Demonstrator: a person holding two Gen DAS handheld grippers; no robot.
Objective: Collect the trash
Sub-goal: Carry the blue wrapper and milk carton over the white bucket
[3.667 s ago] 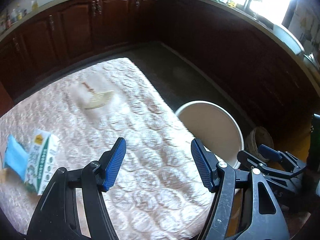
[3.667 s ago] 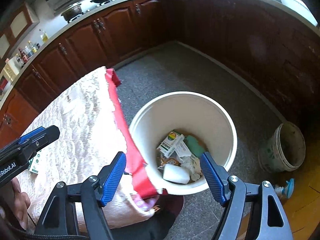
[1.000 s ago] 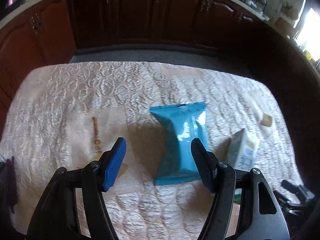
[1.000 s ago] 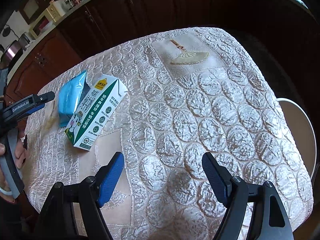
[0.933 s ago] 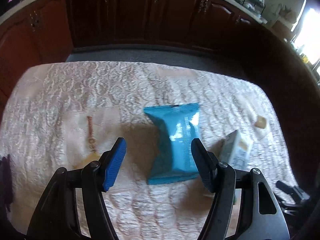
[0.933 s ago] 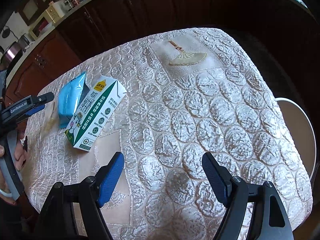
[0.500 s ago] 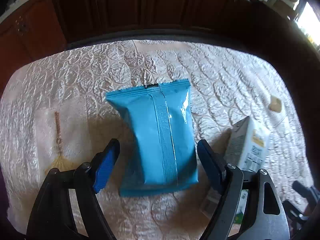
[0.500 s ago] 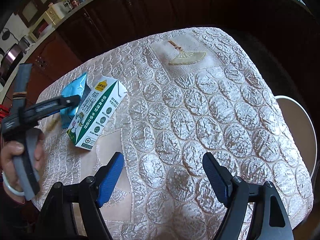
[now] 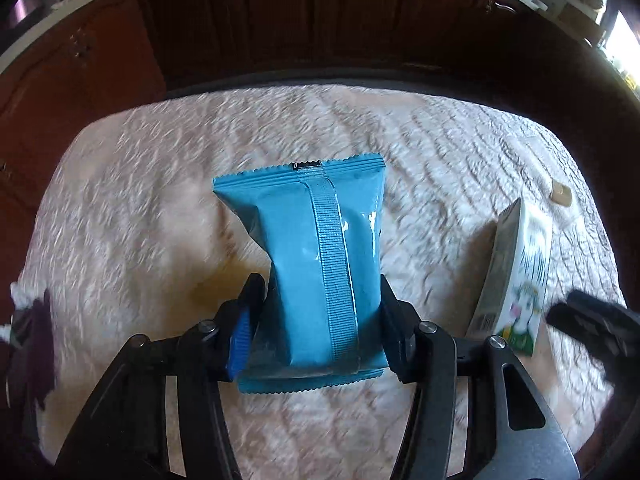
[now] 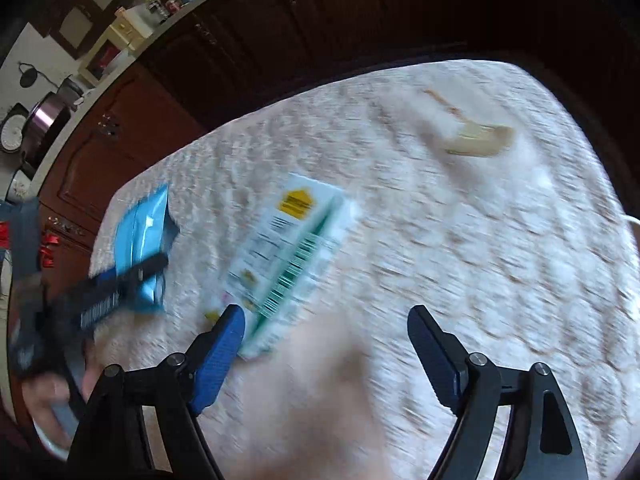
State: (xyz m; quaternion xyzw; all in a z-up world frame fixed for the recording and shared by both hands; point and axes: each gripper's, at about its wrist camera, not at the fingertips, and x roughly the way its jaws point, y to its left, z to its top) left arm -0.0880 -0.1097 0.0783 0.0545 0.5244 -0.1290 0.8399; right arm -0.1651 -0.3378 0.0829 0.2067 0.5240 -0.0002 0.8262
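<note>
1. Left wrist view: the left gripper (image 9: 320, 312) has dropped onto the blue snack packet (image 9: 316, 264), which a second ago lay ahead of its spread fingers. The jaws are closing, and both pads now press the packet's lower half, pinching its sides into a waist. I judge this the grasp itself, the first step toward carrying the packet to the bin, which is out of view here.
2. Same view: the packet lies near the middle of the table (image 9: 140, 184), on a pale quilted cloth, its upper sealed edge pointing to the far edge. A milk carton (image 9: 516, 276) lies toward the right edge, apart from the packet.
3. Right wrist view, blurred: the right gripper (image 10: 326, 344) has swung closer to the carton (image 10: 292, 252) than a second ago. Its jaws are wide, opening further, and empty. The carton's near end lies just beside the left fingertip, not between the fingers. The packet (image 10: 144, 240) sits near the table's left edge, under the other gripper.
</note>
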